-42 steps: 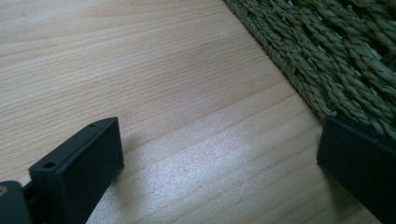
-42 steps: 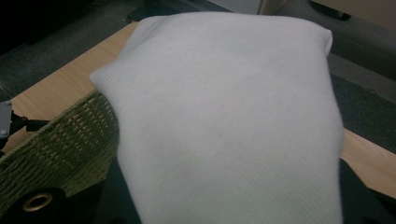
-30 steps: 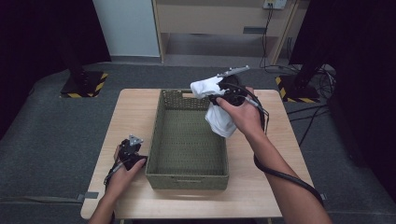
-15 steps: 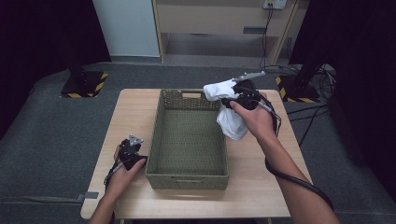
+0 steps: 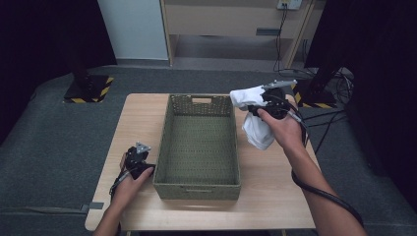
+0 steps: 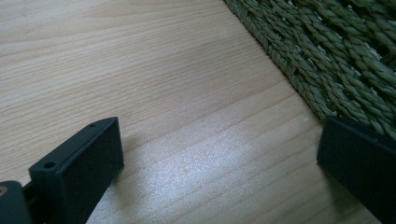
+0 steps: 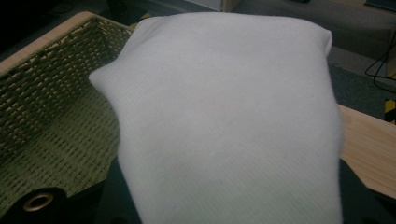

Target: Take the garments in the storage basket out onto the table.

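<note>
A white cloth (image 5: pixel 253 120) hangs over the table to the right of the green woven basket (image 5: pixel 199 177), and my right gripper (image 5: pixel 255 105) is shut on it. In the right gripper view the cloth (image 7: pixel 233 121) drapes over both jaws and hides them, with the basket's inside (image 7: pixel 46 126) at the left. My left gripper (image 5: pixel 139 156) rests low on the wooden table (image 5: pixel 137 118) beside the basket's left wall. Its jaws stand open in the left gripper view, with bare wood (image 6: pixel 187 116) between them and the basket's weave (image 6: pixel 336 60) at the right.
The basket holds nothing that I can see. Black stands with striped bases (image 5: pixel 88 91) and cables (image 5: pixel 324 123) lie on the grey floor past the table. A cable (image 5: pixel 319 191) trails from the right gripper along the forearm.
My right gripper has carried the white cloth from above the basket's far right corner rightward and a little down, over the table beside the basket. The left gripper has stayed put.
</note>
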Demonstrator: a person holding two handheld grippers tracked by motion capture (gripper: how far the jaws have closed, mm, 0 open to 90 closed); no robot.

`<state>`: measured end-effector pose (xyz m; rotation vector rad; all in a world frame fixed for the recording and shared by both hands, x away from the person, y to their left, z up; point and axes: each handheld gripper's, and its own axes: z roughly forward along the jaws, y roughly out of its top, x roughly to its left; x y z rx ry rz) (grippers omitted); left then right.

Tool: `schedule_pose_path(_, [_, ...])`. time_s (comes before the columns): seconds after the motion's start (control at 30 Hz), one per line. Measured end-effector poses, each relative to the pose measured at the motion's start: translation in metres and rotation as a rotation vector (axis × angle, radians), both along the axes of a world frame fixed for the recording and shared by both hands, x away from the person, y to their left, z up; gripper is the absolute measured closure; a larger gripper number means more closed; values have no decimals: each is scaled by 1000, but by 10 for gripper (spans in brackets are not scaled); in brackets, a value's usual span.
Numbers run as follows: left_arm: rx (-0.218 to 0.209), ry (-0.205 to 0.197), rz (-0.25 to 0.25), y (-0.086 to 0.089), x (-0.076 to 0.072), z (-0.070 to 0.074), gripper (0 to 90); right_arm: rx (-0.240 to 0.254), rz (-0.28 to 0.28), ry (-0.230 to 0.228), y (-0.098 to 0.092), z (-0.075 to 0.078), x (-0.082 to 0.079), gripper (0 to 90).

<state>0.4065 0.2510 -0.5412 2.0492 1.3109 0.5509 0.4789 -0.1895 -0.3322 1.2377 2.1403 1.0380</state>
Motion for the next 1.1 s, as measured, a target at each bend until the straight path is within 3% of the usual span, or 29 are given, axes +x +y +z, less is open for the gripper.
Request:
schedule_pose_path(0.53, [2,1,-2,0,0,0,0,25,-77,22,-32,-16,9,515])
schedule_pose_path(1.1, [2,1,-2,0,0,0,0,-9,-137,35,-50,-33,27,516])
